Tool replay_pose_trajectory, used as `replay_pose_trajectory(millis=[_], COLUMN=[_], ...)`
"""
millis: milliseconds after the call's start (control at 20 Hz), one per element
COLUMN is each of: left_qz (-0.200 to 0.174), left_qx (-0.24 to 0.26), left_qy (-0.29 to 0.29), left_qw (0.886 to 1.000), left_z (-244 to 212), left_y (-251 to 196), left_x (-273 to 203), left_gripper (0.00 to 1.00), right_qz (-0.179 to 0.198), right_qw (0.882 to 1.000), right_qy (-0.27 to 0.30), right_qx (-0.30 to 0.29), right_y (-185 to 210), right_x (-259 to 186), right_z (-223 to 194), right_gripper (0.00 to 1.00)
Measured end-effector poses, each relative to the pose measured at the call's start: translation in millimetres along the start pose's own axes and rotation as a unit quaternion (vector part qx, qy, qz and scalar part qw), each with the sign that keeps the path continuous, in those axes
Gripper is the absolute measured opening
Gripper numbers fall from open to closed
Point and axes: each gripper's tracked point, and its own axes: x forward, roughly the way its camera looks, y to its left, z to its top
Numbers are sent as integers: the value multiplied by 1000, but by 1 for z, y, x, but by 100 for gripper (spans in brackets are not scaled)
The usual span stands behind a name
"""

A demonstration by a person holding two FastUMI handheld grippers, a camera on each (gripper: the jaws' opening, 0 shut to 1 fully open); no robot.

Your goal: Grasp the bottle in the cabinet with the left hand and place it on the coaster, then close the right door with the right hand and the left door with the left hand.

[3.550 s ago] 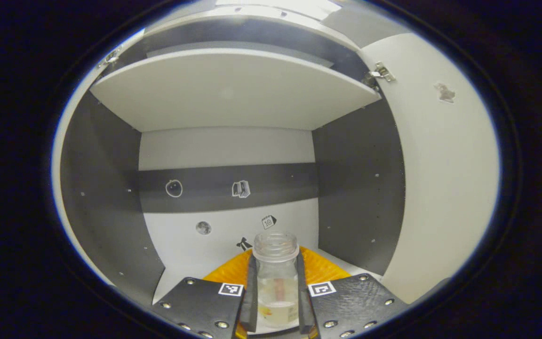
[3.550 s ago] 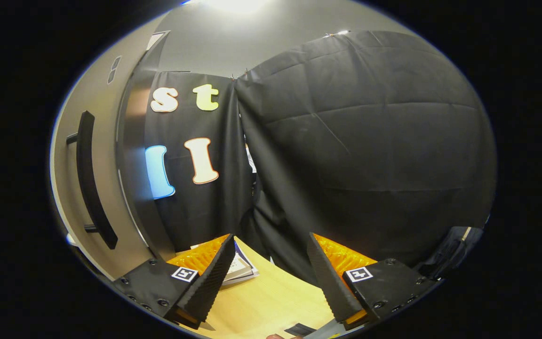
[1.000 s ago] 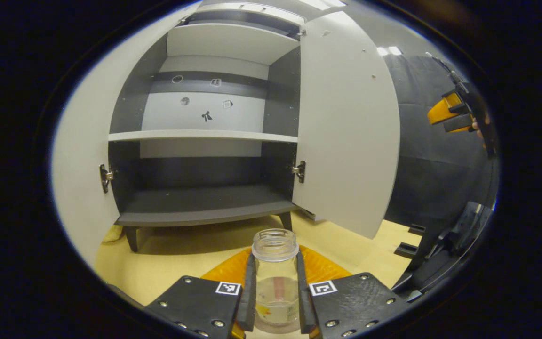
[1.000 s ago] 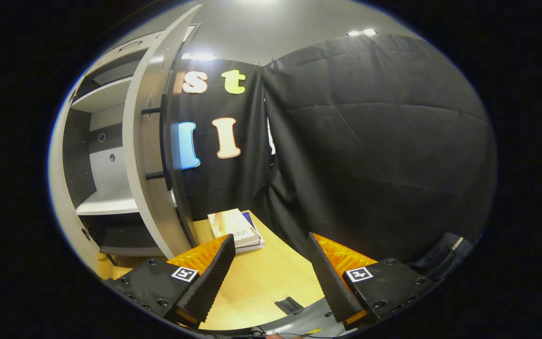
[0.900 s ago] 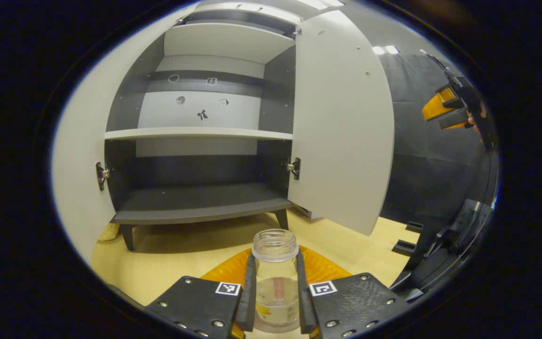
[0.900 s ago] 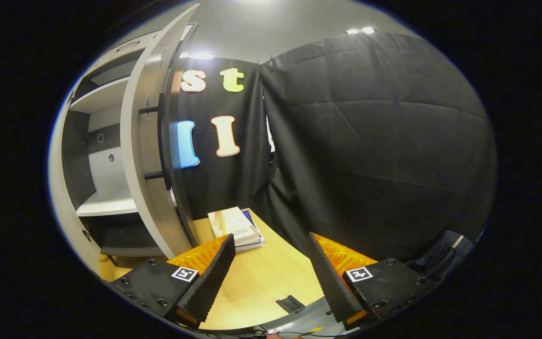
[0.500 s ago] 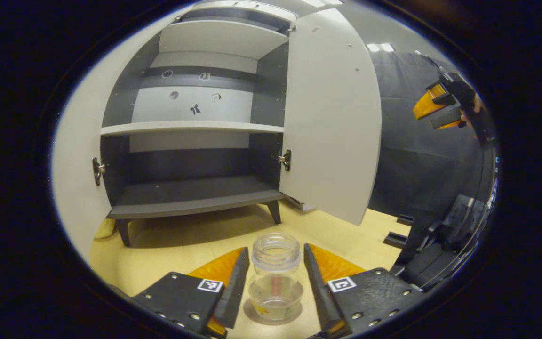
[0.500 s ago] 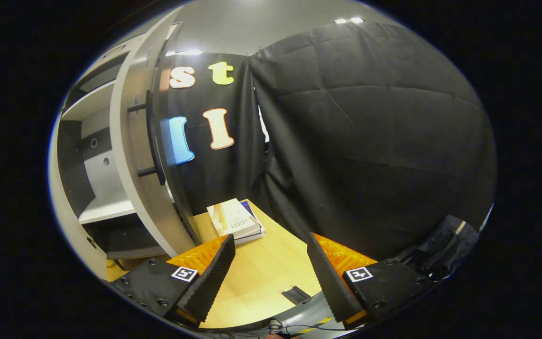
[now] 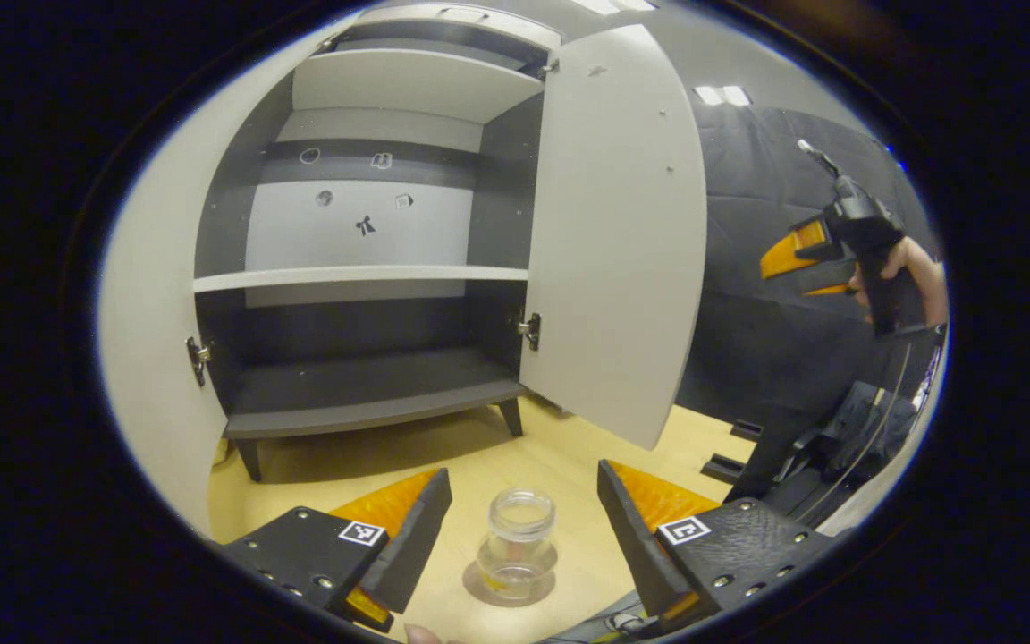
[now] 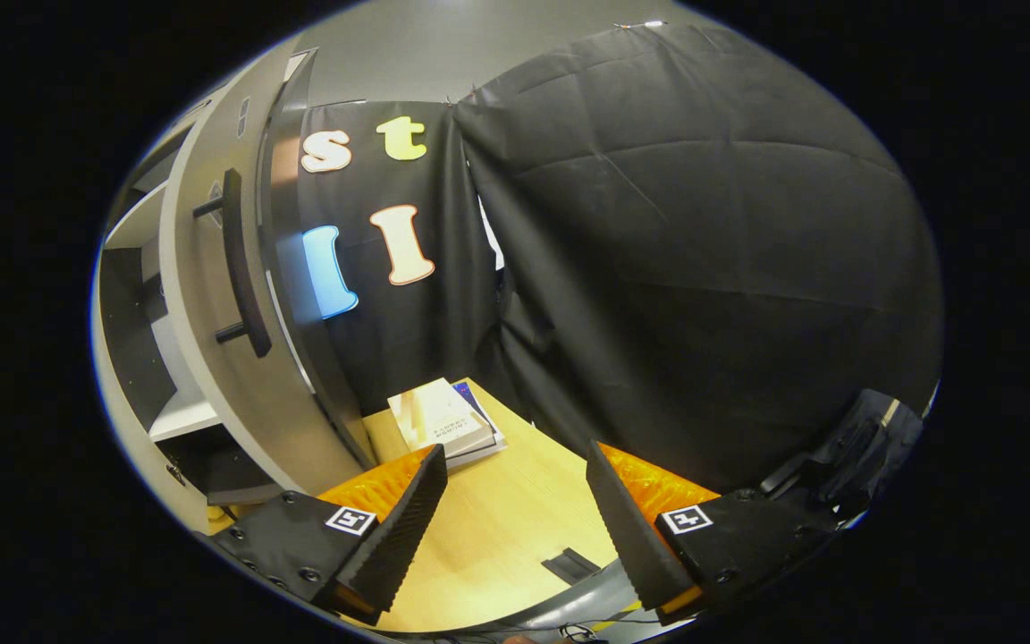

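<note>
A clear lidless bottle (image 9: 517, 541) stands upright on a round grey coaster (image 9: 544, 597) on the wooden table. My left gripper (image 9: 522, 474) is open, with a finger well clear of the bottle on each side. The cabinet (image 9: 363, 358) behind stands with both doors open and bare shelves. In the left gripper view my right gripper (image 9: 792, 264), held by a hand (image 9: 913, 268), hangs to the right of the right door (image 9: 618, 233). In the right gripper view my right gripper (image 10: 515, 456) is open and empty, and the right door's black handle (image 10: 240, 264) is at upper left.
The left door (image 9: 144, 313) swings out at the left edge. A stack of books (image 10: 443, 419) lies on the table (image 10: 497, 528) by the black cloth wall. A small black flat piece (image 10: 573, 565) lies near the table's front edge. Dark equipment (image 9: 837, 429) stands at the right.
My left gripper carried the bottle out of the cabinet, set it on the coaster, opened and drew back. My right gripper has turned toward the right door's handle side.
</note>
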Motion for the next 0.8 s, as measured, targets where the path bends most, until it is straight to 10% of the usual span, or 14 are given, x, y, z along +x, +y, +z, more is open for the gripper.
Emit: replay_pose_trajectory(millis=[800], left_qz=[256], left_qx=[-20], left_qy=[-116], left_qw=[959], left_z=[224], left_y=[56], left_x=[-93], left_gripper=[94], right_qz=[188], right_qw=[973], right_qy=[-82], right_qx=[-102], right_y=[61], right_x=[72], right_z=[118], right_gripper=[100])
